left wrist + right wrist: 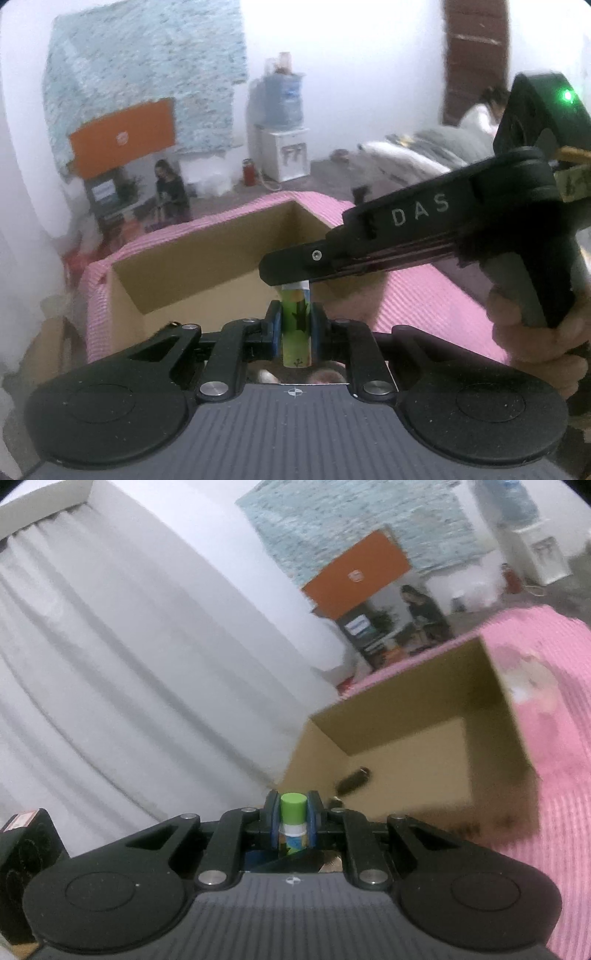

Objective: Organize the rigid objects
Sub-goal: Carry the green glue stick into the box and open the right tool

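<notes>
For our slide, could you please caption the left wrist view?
Both grippers clamp one green tube before the cardboard box.

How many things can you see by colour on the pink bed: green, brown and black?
Green: 1, the green tube with its green cap, gripped by both the left gripper and the right gripper.
Brown: 1, the cardboard box.
Black: 1, a dark object inside the box.
Total: 3
</notes>
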A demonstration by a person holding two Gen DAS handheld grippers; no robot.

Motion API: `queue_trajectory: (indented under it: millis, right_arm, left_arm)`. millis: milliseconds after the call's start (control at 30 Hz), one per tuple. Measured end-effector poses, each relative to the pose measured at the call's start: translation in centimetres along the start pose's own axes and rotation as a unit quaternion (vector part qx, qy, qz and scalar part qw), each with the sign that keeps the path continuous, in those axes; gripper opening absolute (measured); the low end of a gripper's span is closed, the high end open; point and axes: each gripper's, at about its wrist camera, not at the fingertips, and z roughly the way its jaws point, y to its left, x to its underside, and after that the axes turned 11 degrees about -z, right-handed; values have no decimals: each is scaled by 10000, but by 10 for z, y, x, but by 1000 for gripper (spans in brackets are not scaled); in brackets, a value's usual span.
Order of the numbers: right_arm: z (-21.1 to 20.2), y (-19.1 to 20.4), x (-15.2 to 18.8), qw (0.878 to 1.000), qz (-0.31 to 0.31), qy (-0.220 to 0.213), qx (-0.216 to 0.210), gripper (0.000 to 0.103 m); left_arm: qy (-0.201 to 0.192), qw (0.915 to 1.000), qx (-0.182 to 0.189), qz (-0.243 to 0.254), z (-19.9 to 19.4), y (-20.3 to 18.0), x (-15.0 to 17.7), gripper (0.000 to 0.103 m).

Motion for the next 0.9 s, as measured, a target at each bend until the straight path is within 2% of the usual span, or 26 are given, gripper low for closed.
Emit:
queue_trajectory:
  millis: [167,367,500,700,900]
  right_arm:
    - [54,-1,-46,9985,-32,487,-229,16]
    - [131,-33,-71,9917,351,1219,-209,16]
    - [175,-61,-78,9837,580,1701,-67,16]
    - [233,-104,-73,9677,960,2324,192,16]
    - [263,-130,-64,9599,1218,2498,375,18]
  left_arm:
    - [297,9987,-193,-357,19,35,-34,15]
    - [926,9923,-501,-657,71,74,-54,15]
    - [1372,9854,-598,-817,109,93,-60,15]
    - [2064,9705,-848,-918,164,111,-61,15]
    - [2385,9610,-1074,-902,201,121,-65,15]
